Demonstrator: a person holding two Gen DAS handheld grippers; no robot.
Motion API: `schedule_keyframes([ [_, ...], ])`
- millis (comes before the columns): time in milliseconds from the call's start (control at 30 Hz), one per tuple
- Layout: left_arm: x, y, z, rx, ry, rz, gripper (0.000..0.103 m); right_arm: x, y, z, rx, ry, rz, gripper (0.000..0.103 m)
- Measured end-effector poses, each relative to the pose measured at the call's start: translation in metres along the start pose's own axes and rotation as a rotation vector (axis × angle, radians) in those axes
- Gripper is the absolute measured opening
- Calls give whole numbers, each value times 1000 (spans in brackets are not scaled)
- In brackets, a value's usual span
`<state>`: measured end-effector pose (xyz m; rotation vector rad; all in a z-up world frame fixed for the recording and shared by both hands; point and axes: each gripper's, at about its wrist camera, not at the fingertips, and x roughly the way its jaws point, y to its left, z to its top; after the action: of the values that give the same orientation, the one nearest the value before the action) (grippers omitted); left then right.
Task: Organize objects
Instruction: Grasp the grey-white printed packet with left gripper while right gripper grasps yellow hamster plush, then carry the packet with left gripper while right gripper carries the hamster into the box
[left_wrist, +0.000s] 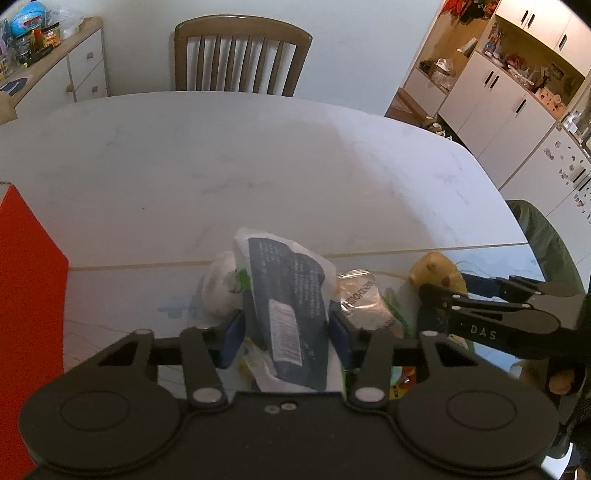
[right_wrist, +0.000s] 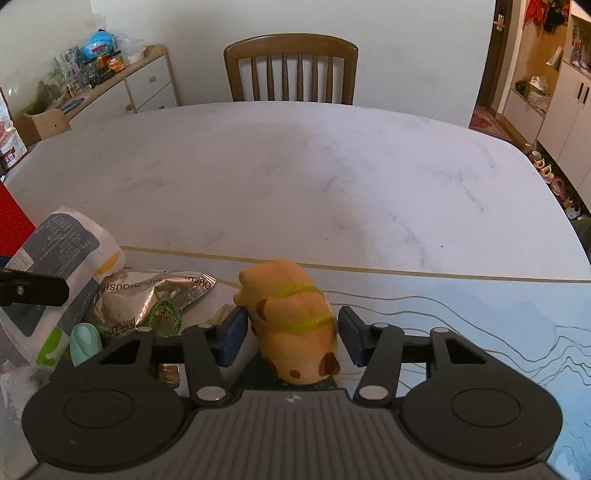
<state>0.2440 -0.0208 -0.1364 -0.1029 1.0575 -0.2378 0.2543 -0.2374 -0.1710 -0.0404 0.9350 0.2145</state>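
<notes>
A white snack packet with a dark blue panel (left_wrist: 284, 280) stands tilted in a pile at the near table edge. My left gripper (left_wrist: 286, 338) is shut on it, both blue pads pressing its sides. An orange plush animal with yellow stripes (right_wrist: 291, 306) lies on the pale blue mat (right_wrist: 498, 332), and my right gripper (right_wrist: 291, 338) is shut on its body. The left wrist view shows the plush (left_wrist: 432, 267) at the right with the right gripper's black fingers (left_wrist: 480, 314) around it. The packet (right_wrist: 62, 240) also shows at the left of the right wrist view.
A crumpled silver foil bag (right_wrist: 159, 291), a mint-green item (right_wrist: 85, 341) and a white bundle (left_wrist: 221, 288) lie beside the packet. A red box (left_wrist: 26, 295) stands at the left. The white marble table (right_wrist: 332, 177) stretches ahead to a wooden chair (right_wrist: 291, 70).
</notes>
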Motion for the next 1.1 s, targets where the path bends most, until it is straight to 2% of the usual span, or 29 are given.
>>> schedule_keyframes([
  [267, -10, -1, -1, 2, -24, 1, 20, -18, 5, 1, 18, -34, -10, 51],
  [500, -29, -9, -5, 32, -60, 17, 14, -52, 8, -1, 61, -72, 19, 51],
  [667, -54, -10, -11, 23, -99, 7, 14, -80, 13, -3, 97, -102, 58, 51],
  [1100, -126, -12, -29, -32, -167, 29, 14, -158, 48, -8, 84, -155, 149, 51],
])
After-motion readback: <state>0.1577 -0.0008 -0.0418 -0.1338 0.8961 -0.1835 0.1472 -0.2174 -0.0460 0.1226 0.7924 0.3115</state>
